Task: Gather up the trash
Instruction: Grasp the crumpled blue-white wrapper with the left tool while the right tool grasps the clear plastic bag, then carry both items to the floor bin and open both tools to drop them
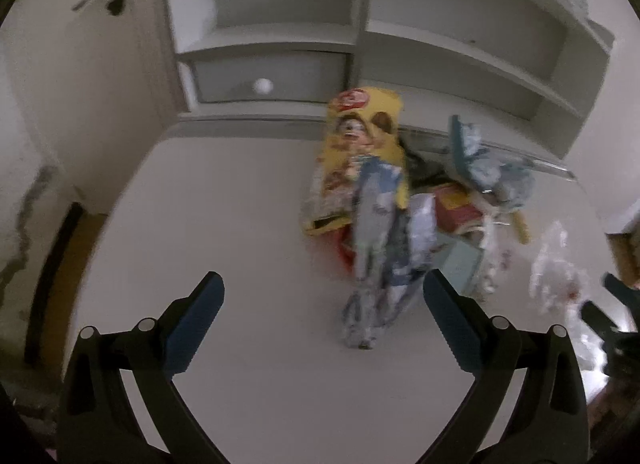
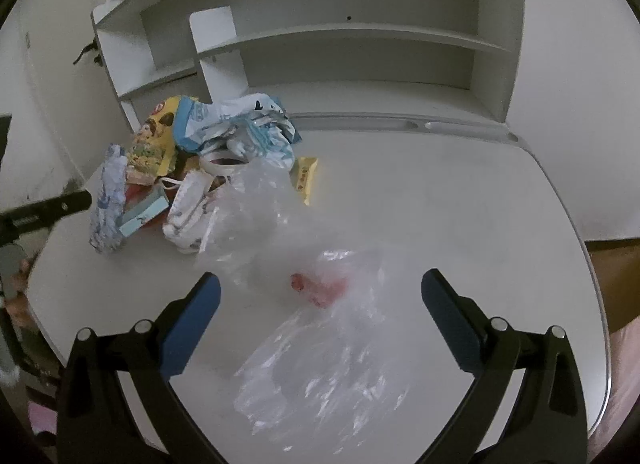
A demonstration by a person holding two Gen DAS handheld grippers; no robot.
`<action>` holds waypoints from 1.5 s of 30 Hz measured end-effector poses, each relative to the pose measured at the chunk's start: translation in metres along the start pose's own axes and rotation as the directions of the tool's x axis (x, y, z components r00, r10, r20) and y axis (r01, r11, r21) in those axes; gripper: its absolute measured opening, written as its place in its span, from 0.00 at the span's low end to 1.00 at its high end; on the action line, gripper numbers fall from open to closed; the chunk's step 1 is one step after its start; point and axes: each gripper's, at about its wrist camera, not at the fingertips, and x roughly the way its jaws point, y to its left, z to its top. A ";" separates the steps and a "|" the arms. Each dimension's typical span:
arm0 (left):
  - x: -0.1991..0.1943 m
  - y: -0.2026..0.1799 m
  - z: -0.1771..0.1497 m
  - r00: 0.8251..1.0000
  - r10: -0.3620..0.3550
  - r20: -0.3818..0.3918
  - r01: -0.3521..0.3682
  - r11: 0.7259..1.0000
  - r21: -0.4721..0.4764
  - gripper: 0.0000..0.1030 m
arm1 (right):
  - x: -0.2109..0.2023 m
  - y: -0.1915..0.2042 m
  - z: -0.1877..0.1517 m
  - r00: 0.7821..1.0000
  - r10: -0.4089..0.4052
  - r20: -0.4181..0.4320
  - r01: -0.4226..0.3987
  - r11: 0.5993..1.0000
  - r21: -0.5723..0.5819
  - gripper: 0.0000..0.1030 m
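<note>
A heap of trash [image 1: 400,200] lies on the white desk [image 1: 224,200]: a yellow snack bag [image 1: 362,132], a crumpled blue-grey wrapper [image 1: 374,264] and pale blue packets. My left gripper [image 1: 322,300] is open, and the wrapper's near end lies between its fingers, untouched. In the right wrist view the same heap [image 2: 188,168] sits at the far left, and a clear plastic bag [image 2: 304,304] with something red inside spreads toward me. My right gripper [image 2: 320,296] is open over that bag. The left gripper's tip [image 2: 60,204] shows at the left edge.
A white shelf unit [image 2: 344,48] with a star cut-out stands at the back of the desk [image 2: 460,204]. A drawer with a round knob [image 1: 262,85] sits under the left shelf. The desk's rounded edge [image 2: 600,284] curves off to the right.
</note>
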 end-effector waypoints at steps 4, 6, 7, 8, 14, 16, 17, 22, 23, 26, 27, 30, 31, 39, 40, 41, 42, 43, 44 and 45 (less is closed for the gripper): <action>0.017 -0.013 0.002 0.997 -0.046 -0.067 0.050 0.997 0.051 0.94 | 0.016 0.006 0.007 0.999 0.016 -0.039 -0.018 0.997 -0.070 0.95; 0.032 -0.016 -0.003 0.993 -0.070 -0.099 0.076 0.996 0.052 0.94 | 0.029 0.008 0.007 0.997 0.013 -0.074 -0.021 0.993 -0.115 0.95; 0.037 -0.015 -0.006 0.990 -0.085 -0.110 0.090 0.995 0.042 0.94 | 0.033 0.008 0.006 0.996 0.017 -0.086 -0.027 0.992 -0.122 0.95; 0.043 -0.014 -0.008 0.986 -0.107 -0.125 0.111 0.993 0.029 0.93 | 0.038 0.008 0.005 0.995 0.024 -0.102 -0.036 0.991 -0.126 0.94; 0.061 -0.005 -0.009 0.977 -0.129 -0.168 0.139 0.989 0.047 0.45 | 0.048 0.008 -0.002 0.993 0.026 -0.116 -0.043 0.988 -0.147 0.44; 0.057 -0.005 -0.010 0.980 -0.138 -0.147 0.146 0.988 0.049 0.43 | 0.044 0.007 -0.003 0.993 0.041 -0.106 -0.056 0.989 -0.141 0.38; 0.055 -0.004 -0.010 0.982 -0.132 -0.134 0.139 0.989 0.050 0.42 | 0.041 0.006 -0.003 0.994 0.044 -0.096 -0.057 0.989 -0.137 0.37; 0.003 -0.012 -0.004 0.986 -0.167 -0.006 0.167 0.985 0.051 0.39 | 0.009 -0.011 0.010 0.999 0.049 0.001 -0.048 0.995 -0.089 0.36; -0.011 -0.017 -0.005 0.985 -0.171 0.026 0.169 0.984 0.063 0.39 | 0.001 -0.015 0.012 0.998 0.052 0.022 -0.050 0.996 -0.076 0.36; -0.041 -0.047 -0.001 0.978 -0.191 0.085 0.178 0.974 0.140 0.39 | -0.015 -0.031 0.015 0.998 0.053 0.045 -0.052 0.998 -0.035 0.36; -0.050 -0.066 -0.001 0.971 -0.217 0.099 0.197 0.963 0.182 0.39 | -0.025 -0.041 0.013 0.997 0.051 0.054 -0.051 0.999 -0.009 0.36; -0.069 -0.119 -0.008 0.944 -0.315 0.097 0.280 0.922 0.265 0.39 | -0.071 -0.082 0.003 0.993 0.050 0.111 -0.061 0.994 0.093 0.36; -0.072 -0.143 -0.013 0.929 -0.361 0.079 0.322 0.896 0.305 0.39 | -0.093 -0.097 -0.002 0.990 0.019 0.137 -0.036 0.992 0.123 0.36; -0.075 -0.393 -0.167 0.728 -0.579 -0.367 0.660 0.447 0.604 0.39 | -0.229 -0.235 -0.115 0.933 -0.352 0.070 0.302 0.876 0.375 0.36; -0.066 -0.421 -0.196 0.709 -0.557 -0.432 0.684 0.395 0.614 0.39 | -0.234 -0.253 -0.137 0.927 -0.375 0.023 0.334 0.851 0.405 0.36; -0.053 -0.446 -0.225 0.691 -0.523 -0.500 0.709 0.351 0.612 0.39 | -0.232 -0.272 -0.161 0.924 -0.380 -0.038 0.359 0.828 0.431 0.36; -0.040 -0.463 -0.247 0.679 -0.486 -0.551 0.726 0.328 0.604 0.39 | -0.227 -0.287 -0.181 0.925 -0.371 -0.088 0.368 0.811 0.455 0.36; -0.020 -0.481 -0.274 0.669 -0.429 -0.607 0.741 0.312 0.595 0.39 | -0.212 -0.309 -0.211 0.927 -0.337 -0.165 0.373 0.784 0.495 0.36; 0.008 -0.498 -0.303 0.652 -0.353 -0.671 0.758 0.311 0.573 0.39 | -0.199 -0.322 -0.231 0.928 -0.305 -0.215 0.374 0.769 0.518 0.36; 0.030 -0.508 -0.322 0.645 -0.297 -0.704 0.762 0.320 0.563 0.39 | -0.181 -0.334 -0.253 0.925 -0.268 -0.270 0.376 0.752 0.541 0.36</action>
